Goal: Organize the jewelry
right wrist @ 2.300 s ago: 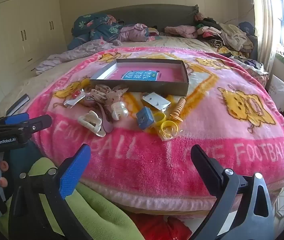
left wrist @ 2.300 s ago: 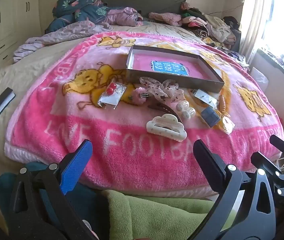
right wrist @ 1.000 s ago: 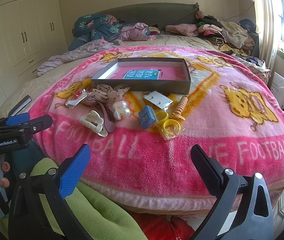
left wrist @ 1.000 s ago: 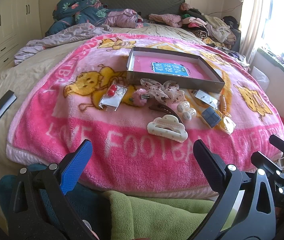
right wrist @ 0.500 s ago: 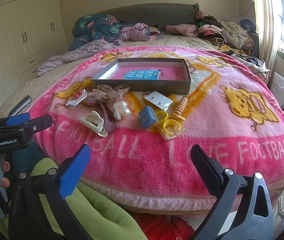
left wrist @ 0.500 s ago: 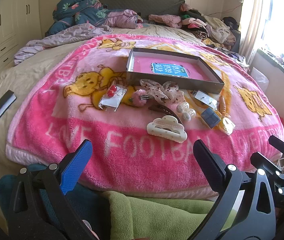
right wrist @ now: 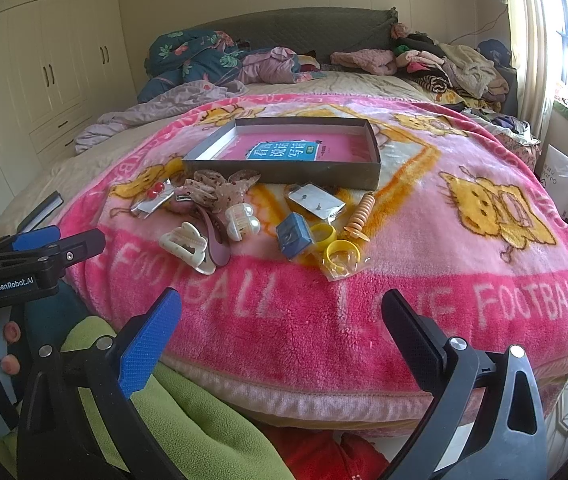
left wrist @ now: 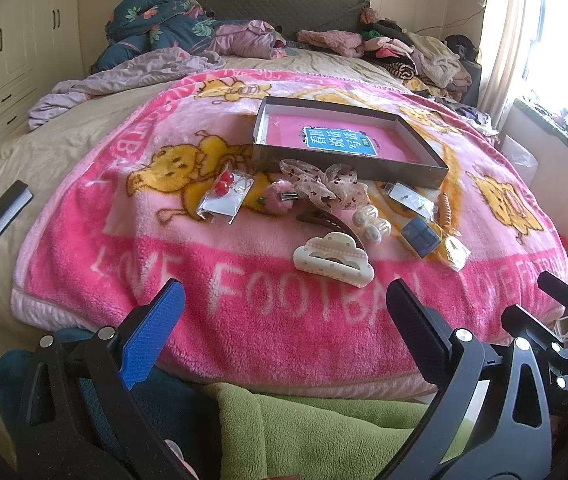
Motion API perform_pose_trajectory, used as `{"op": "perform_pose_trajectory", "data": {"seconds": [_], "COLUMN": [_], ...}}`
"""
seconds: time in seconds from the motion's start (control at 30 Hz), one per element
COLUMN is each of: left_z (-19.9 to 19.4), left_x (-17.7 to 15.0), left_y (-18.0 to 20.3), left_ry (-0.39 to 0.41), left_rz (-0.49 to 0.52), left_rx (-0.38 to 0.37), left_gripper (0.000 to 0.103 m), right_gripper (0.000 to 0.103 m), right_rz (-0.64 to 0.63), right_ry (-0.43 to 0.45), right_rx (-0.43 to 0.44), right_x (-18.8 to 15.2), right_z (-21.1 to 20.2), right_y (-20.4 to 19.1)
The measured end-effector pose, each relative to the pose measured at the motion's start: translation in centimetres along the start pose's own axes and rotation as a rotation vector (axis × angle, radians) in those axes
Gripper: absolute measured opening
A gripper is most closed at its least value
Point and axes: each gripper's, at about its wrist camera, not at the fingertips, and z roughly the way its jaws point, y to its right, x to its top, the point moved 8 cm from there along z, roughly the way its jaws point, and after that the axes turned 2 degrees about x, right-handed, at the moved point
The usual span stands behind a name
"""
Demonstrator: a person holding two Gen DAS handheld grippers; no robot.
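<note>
On pink blanket, cream claw clip, grey tray

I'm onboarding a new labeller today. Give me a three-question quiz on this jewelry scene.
1. True or false: the shallow box already holds hair clips.
2. Which lies nearest the left gripper? A) cream claw clip B) blue ring box C) red bead earrings
3. The yellow rings lie on the pink ____.

Key: 1 false, only a printed card lies inside; 2 A; 3 blanket.
</note>
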Motion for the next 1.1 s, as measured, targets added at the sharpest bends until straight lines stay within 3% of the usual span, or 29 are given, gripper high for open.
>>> {"op": "perform_pose_trajectory", "data": {"seconds": [1.1], "left_z": [2.9], "left_x": [1.2], "left_y": [-2.3], "left_ry": [-0.049], "left_rz": [-0.06], "left_rx": [-0.005], "left_gripper": [0.093], "right_gripper": [0.097], "right_rz": [-0.054], "right_ry": [-0.034], "right_rx": [0.071], "right_x": [2.2], "right_z": [4.2], "right_y": [-0.4]}}
